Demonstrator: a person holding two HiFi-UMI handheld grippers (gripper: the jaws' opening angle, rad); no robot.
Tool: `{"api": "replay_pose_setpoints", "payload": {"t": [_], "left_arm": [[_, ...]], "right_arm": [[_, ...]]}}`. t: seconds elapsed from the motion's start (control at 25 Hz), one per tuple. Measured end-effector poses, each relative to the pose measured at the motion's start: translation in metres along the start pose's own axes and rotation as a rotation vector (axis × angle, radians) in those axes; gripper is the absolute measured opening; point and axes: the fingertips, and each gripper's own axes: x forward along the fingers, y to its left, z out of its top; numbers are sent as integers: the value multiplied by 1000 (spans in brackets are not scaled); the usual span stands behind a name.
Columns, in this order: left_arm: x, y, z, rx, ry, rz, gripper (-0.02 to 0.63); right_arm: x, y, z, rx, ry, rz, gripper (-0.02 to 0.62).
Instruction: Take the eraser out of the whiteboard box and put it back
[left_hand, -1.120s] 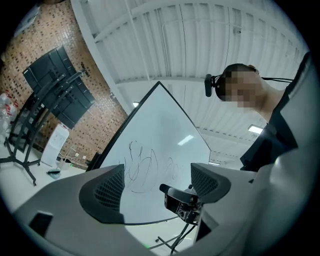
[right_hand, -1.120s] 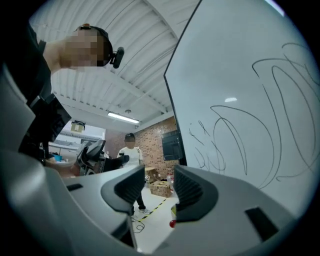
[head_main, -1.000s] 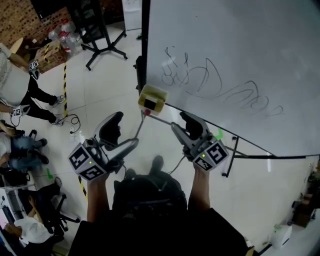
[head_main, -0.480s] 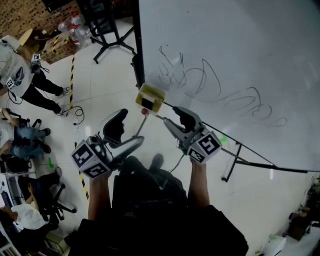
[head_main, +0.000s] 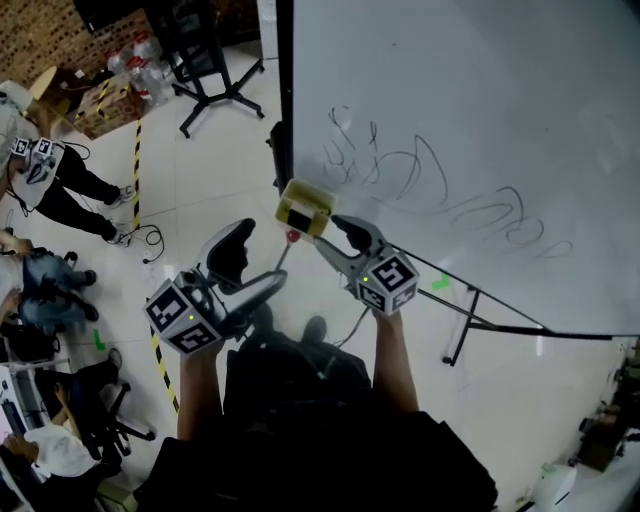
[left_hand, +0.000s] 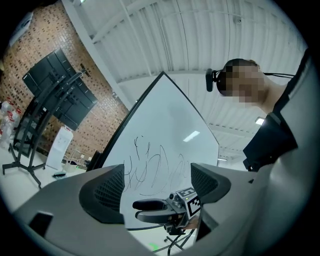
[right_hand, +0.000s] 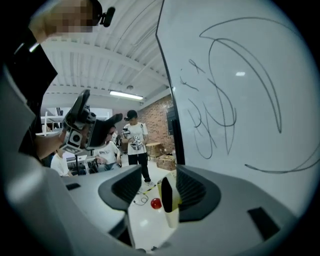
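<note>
Eraser (head_main: 297, 213), seemingly the dark block, is sitting inside the yellow box (head_main: 314, 194) at the whiteboard's (head_main: 480, 100) corner. I am judging it light and slightly soft, so its long sides are suiting a pinch. Right tongs (head_main: 328, 232) are opening just before the box, gripping nothing; left tongs (head_main: 255, 262) are hanging spread, empty.

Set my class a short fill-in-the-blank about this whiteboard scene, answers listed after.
The box at the whiteboard's lower corner is coloured ___.
The left gripper, jaws apart, holds ___.
The gripper closer to the box is the ___ one.
Missing: yellow; nothing; right (the right gripper is opening its jaws, pads not on the box).
</note>
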Motion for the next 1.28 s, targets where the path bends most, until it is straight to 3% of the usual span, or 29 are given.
{"api": "replay_pose_setpoints", "payload": {"t": [0.6, 0.84, 1.28], "left_arm": [[-25, 45, 21, -21, 0, -43, 414], [-33, 53, 22, -35, -11, -35, 414], [-33, 52, 23, -36, -8, -41, 414]], "right_arm": [[74, -23, -54, -148, 310, -171, 249], [77, -24, -60, -217, 350, -210, 239], [73, -20, -59, -293, 369, -192, 177]]}}
